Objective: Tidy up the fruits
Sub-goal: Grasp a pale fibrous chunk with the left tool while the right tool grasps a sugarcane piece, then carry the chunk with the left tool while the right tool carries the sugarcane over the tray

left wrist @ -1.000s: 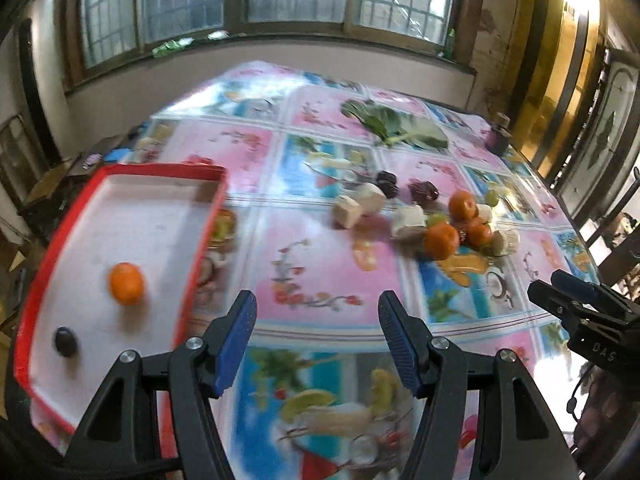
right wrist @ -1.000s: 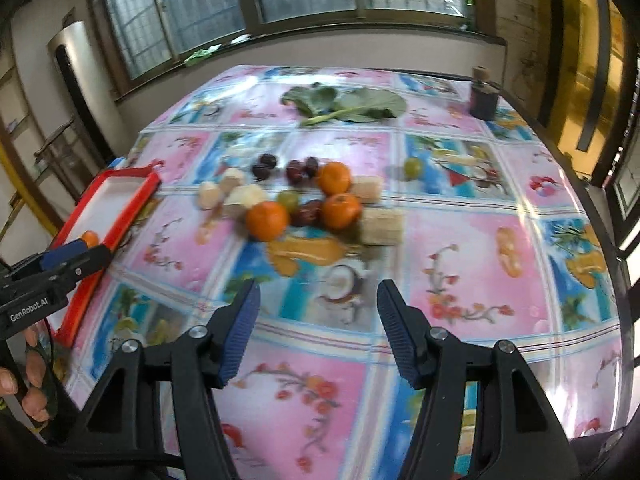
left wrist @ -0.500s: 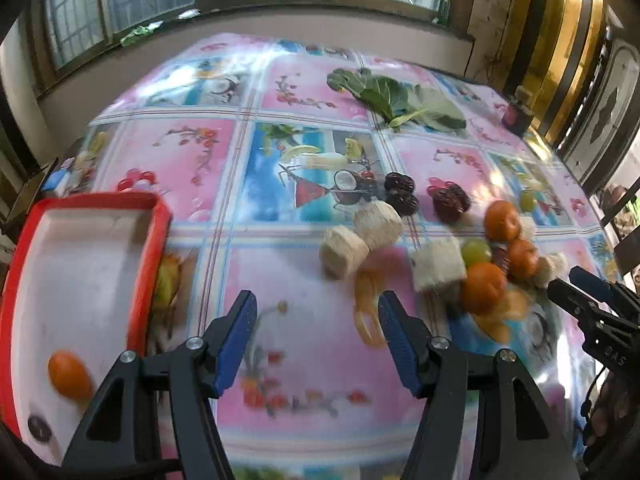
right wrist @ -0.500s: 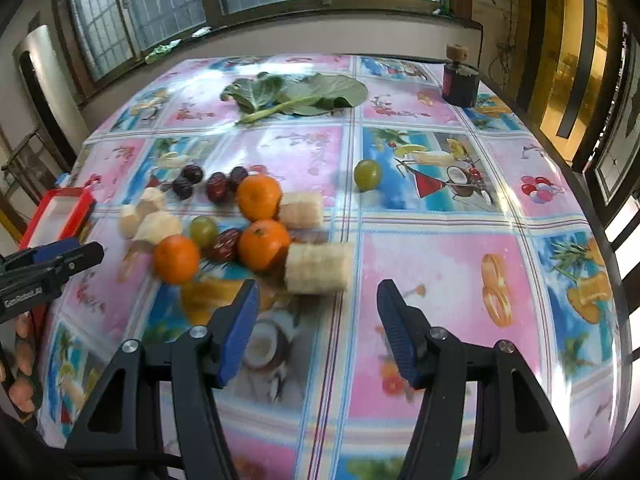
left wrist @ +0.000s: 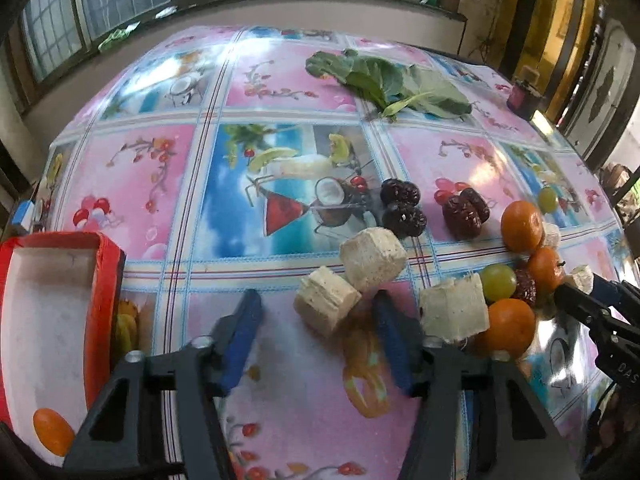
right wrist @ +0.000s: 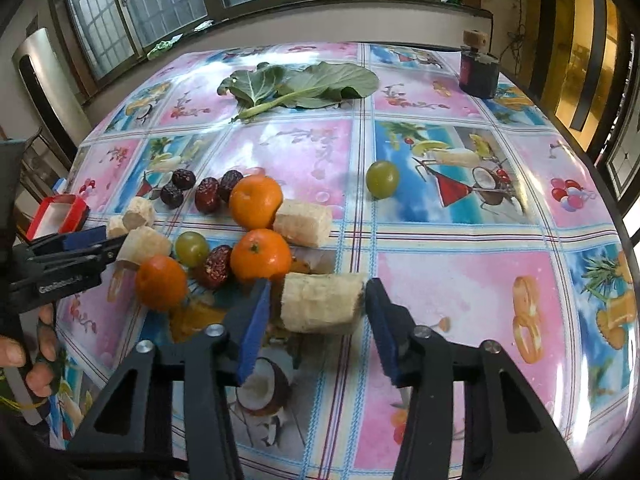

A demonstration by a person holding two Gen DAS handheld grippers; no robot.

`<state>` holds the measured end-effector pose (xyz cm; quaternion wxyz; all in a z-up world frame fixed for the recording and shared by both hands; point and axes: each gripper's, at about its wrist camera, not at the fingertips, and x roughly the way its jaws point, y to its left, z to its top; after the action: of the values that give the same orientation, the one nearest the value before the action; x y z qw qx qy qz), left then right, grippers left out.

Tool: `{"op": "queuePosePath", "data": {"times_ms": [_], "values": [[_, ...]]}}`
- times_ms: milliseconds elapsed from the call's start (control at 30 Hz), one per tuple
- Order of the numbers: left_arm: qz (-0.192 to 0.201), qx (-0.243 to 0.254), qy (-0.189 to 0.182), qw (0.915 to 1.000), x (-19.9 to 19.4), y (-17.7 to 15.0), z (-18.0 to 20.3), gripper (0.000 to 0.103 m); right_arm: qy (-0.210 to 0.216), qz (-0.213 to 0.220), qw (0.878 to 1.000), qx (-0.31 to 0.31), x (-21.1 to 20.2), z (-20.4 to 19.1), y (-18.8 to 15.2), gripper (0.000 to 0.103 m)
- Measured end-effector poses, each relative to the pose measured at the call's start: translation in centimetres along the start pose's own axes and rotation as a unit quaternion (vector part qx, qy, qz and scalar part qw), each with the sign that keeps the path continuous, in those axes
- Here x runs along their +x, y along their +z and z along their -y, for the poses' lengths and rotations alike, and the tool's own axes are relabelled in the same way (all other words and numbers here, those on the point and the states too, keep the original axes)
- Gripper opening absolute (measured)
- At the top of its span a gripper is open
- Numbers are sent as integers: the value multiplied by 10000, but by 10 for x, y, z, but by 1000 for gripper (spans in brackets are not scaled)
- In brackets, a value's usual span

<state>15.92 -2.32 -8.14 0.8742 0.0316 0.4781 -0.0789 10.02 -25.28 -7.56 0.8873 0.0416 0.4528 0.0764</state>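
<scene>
Fruit lies in a loose pile on the flowered tablecloth: oranges [right wrist: 255,201], green grapes [right wrist: 383,179], dark dates [right wrist: 207,200] and pale banana chunks. My left gripper [left wrist: 317,301] is closing around a banana chunk [left wrist: 325,307]. That chunk sits nearer the right finger, and neither pad presses it. My right gripper [right wrist: 318,285] is closing around a bigger banana chunk [right wrist: 320,303], with a thin gap showing at the left pad. A red-rimmed white tray [left wrist: 107,280] at the left holds one orange [left wrist: 52,432].
A large green leaf [right wrist: 308,86] lies at the table's far side, and a dark jar [right wrist: 478,70] stands at the far right corner. A hand [right wrist: 28,356] grips the left tool at the left edge of the right wrist view. Windows run behind the table.
Both grippers have come forward and down to the fruit pile, and their jaws have narrowed. Each now has a banana chunk between its fingers. The tray has slid to the left edge of the view.
</scene>
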Motion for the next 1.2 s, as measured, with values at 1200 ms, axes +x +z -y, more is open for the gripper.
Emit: {"op": "queuePosePath", "data": {"times_ms": [1200], "values": [[912,-613,435,9930,-141,-86,-40,30,901,532,9925,-625,-85,-105,-26,40]]}}
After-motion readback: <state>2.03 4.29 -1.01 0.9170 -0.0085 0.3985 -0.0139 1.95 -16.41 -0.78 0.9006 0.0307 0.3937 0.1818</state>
